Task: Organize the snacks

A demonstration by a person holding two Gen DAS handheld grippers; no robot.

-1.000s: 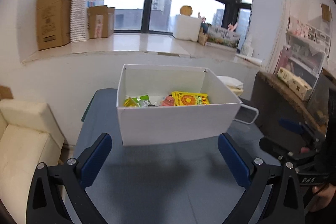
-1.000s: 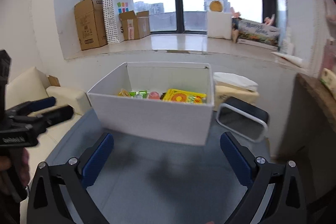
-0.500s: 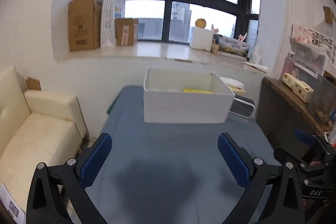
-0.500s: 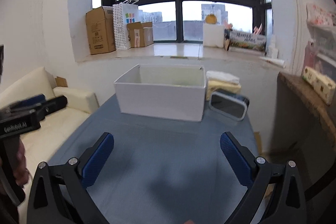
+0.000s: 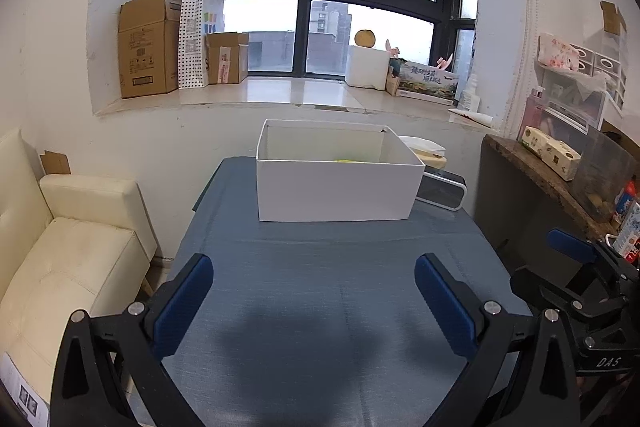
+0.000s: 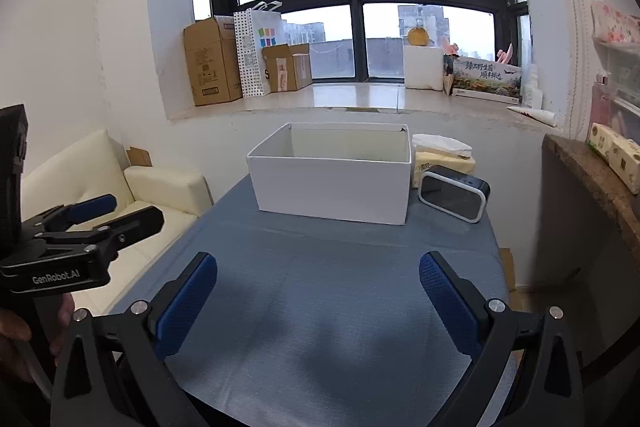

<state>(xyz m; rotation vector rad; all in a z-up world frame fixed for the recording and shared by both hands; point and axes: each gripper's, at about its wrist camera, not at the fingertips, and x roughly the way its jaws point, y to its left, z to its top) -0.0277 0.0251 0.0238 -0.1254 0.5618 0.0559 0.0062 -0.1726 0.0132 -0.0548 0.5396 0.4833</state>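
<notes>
I have my left gripper (image 5: pixel 314 291) level above the near part of the tabletop (image 5: pixel 320 267), its 2 blue-padded fingers (image 5: pixel 182 305) spread wide with nothing between them. My right gripper (image 6: pixel 318 291) sits in the same pose, fingers (image 6: pixel 448 303) equally wide and holding nothing. In the right wrist view the left gripper appears at the left edge, off the tabletop's side, over the cream sofa (image 6: pixel 160 187); in the left wrist view the right gripper shows at the far right.

The white box (image 5: pixel 336 183) stands at the far end of the tabletop, well apart from both grippers, with bare blue cloth between. A sliver of a yellow snack packet (image 5: pixel 348 160) shows over its front wall; the rest of the inside is hidden from me. Just beside the box's right wall sits a black clock-like device (image 6: pixel 452 195), with a tissue pack (image 6: pixel 444 157) behind it. The tabletop's left edge drops off toward the sofa; the right edge runs near a dark wooden shelf (image 6: pixel 592 171).

I read "GenRobot.AI" on the left gripper's body and "DAS" on the right one.
</notes>
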